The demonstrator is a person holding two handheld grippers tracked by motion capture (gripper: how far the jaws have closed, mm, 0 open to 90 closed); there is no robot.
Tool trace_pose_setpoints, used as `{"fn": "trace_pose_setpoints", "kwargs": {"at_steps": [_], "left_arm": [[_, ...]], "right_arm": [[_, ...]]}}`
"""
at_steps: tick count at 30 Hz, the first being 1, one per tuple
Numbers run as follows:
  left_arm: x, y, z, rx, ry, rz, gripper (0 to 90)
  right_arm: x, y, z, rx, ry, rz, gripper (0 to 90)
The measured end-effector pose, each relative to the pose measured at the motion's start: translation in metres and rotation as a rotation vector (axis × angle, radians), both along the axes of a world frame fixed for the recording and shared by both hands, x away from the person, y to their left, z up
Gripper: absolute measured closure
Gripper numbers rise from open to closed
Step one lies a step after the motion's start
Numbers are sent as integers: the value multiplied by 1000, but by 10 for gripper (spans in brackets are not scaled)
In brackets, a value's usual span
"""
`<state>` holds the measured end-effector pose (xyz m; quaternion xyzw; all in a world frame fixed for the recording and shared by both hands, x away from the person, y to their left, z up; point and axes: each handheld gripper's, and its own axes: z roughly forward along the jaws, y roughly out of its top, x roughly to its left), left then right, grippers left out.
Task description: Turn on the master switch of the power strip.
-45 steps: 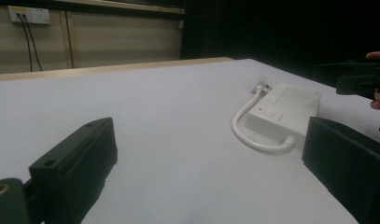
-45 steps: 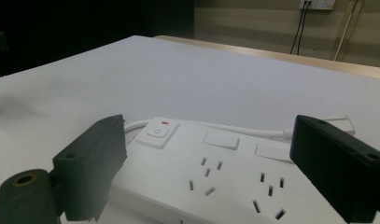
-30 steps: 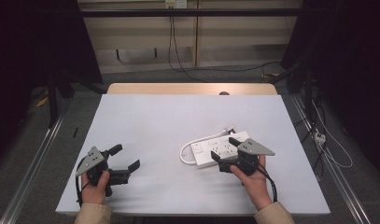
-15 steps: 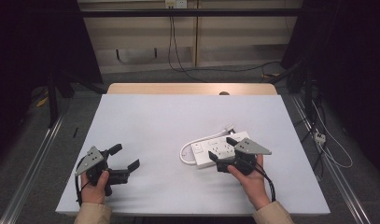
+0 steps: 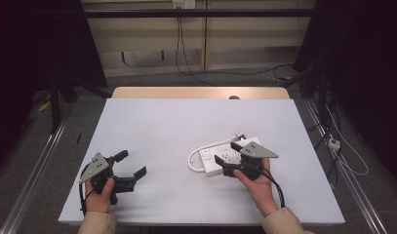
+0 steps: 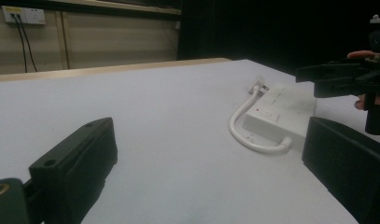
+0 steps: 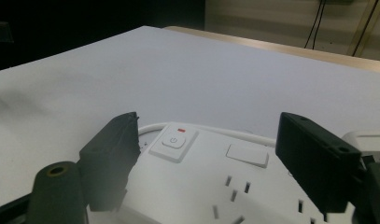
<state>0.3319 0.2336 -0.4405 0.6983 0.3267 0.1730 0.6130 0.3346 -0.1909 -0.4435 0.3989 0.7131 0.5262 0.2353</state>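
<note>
Power strip (image 5: 224, 157): white, flat on the white bench (image 5: 176, 126), on the right half, near the front edge.
Strip's cord (image 5: 198, 155): white, bent in a loop at the strip's left end, lying on the bench.
Strip's button (image 7: 176, 140): square, with a small red mark above it, seen up close in the right gripper view; plug holes just beside it.
Right hand-held gripper (image 5: 230, 160): over the near end of the power strip, held in the right hand (image 5: 257, 187).
Right jaws: apart, 1 on each side of the strip, just been closing in; strip between them, pads not pressing on it, so nothing held.
Left hand-held gripper (image 5: 130, 165): on the left half of the bench, near the front edge, well apart from the power strip, held in the left hand (image 5: 101, 192).
Left jaws: wide apart, released, with bare bench between them.
Left gripper view: power strip and looped cord farther off, right hand-held gripper above the strip's far side.
Wall socket (image 6: 23, 15): on the wall behind the bench, with 2 dark cables hanging down.
</note>
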Motion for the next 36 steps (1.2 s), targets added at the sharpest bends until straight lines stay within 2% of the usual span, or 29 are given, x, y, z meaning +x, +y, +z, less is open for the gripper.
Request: {"fn": "trace_pose_setpoints", "kwargs": {"at_steps": [11, 24, 36], "left_arm": [[0, 0, 0, 1, 0, 0, 28], [1, 0, 0, 6, 0, -2, 28], [1, 0, -1, 6, 1, -4, 28]], "right_arm": [[5, 7, 0, -14, 20, 15, 329], [11, 12, 0, -14, 34, 34, 401], [13, 17, -1, -21, 57, 51, 531]]}}
